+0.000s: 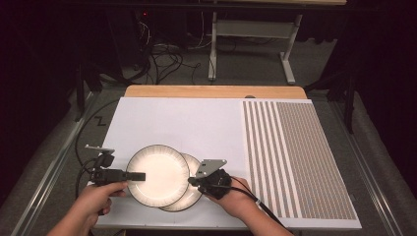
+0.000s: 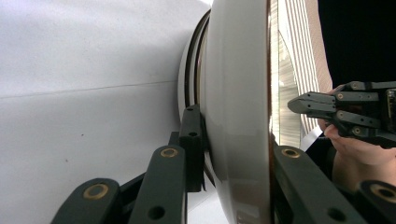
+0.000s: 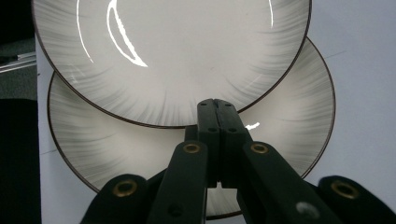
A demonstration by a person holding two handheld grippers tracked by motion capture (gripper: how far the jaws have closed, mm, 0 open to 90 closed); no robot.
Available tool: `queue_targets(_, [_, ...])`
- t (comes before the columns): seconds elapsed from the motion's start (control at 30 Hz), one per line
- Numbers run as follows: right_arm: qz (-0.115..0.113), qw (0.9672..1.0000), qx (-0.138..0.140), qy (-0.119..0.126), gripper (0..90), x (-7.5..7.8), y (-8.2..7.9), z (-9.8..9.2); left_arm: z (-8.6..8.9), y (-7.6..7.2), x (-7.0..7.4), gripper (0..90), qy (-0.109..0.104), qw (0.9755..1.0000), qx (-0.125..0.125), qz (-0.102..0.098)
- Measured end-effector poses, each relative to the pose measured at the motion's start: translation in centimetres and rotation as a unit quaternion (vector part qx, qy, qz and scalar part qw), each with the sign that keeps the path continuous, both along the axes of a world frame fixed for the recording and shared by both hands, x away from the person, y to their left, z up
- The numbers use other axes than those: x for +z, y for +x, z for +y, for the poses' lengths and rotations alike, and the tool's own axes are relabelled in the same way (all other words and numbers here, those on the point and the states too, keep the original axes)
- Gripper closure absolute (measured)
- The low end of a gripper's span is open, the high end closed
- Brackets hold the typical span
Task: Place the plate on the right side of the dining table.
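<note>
Lower centre of the high view: two round white ceramic plates with dark streaked rims, overlapping on the white table sheet [image 1: 187,123]. Upper plate [image 1: 158,174] lies left, covering part of the lower plate [image 1: 193,196]. Left gripper [image 1: 137,176] clamps the upper plate's left rim, one jaw above, one below. Right gripper [image 1: 193,181], jaws pressed together with nothing between them, tips resting over the lower plate beside the upper plate's edge. Striped mat [image 1: 300,162] at right.

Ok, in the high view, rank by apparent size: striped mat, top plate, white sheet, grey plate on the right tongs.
1. White sheet
2. Striped mat
3. Top plate, clamped at its rim by the left tongs
4. Grey plate on the right tongs
</note>
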State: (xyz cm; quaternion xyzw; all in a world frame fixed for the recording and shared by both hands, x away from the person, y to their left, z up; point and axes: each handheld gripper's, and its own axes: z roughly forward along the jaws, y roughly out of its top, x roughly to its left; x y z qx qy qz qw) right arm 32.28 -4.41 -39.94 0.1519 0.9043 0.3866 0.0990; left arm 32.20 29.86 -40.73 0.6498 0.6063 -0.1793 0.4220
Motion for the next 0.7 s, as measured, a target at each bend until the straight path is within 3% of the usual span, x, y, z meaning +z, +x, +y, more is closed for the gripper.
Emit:
queue_targets(0.47, [-0.004, 0.9979, -0.03, 0.058, 90.0, 1.9, 0.5, -3.2, -0.1, -0.3, 0.3, 77.0, -0.01, 0.9996, 0.004, -0.028])
queue_targets(0.7, [-0.004, 0.9956, -0.049, 0.079, 85.9, 2.4, 1.0, -5.3, -0.2, -0.4, 0.7, 77.3, -0.001, 0.9988, 0.001, -0.048])
